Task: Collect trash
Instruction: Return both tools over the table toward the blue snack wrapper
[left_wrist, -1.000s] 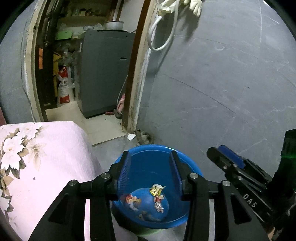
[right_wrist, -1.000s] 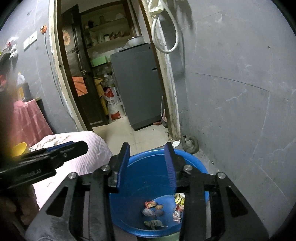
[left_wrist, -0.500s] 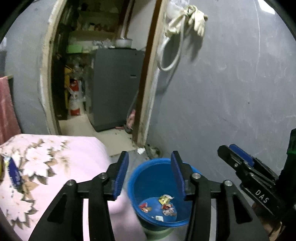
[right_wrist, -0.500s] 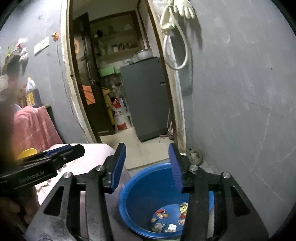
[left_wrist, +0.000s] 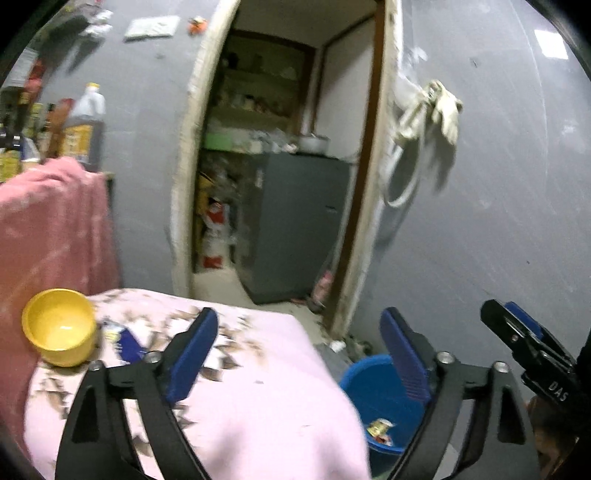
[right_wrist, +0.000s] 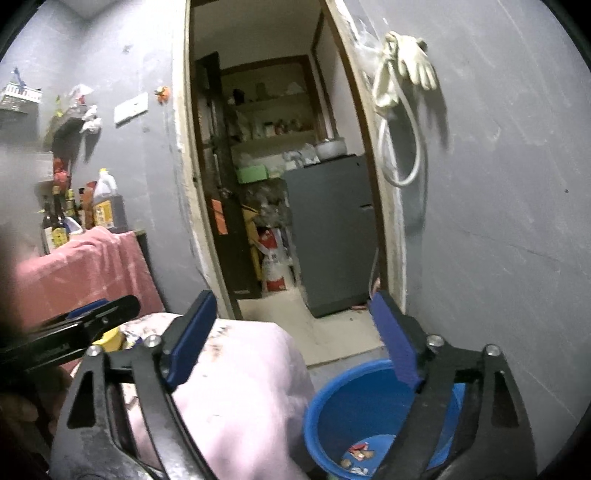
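Observation:
A blue bucket (left_wrist: 380, 402) stands on the floor beside the table, with several wrapper scraps (left_wrist: 378, 428) in its bottom; it also shows in the right wrist view (right_wrist: 354, 413). A blue and white wrapper (left_wrist: 123, 341) lies on the pink floral tablecloth (left_wrist: 240, 406) next to a yellow bowl (left_wrist: 59, 326). My left gripper (left_wrist: 299, 354) is open wide and empty, above the table's right edge. My right gripper (right_wrist: 291, 336) is open wide and empty, between table and bucket. Each gripper shows at the edge of the other's view.
A doorway (right_wrist: 280, 206) opens ahead onto a room with a grey cabinet (right_wrist: 332, 232) and shelves. A grey wall (right_wrist: 498, 221) stands close on the right, with a glove and hose (right_wrist: 402, 96) hung on it. Bottles (right_wrist: 85, 206) stand on a red-covered counter at left.
Both grippers have opened wider and swung up and left, away from the bucket and toward the table. The yellow bowl and the wrapper have come into the left view.

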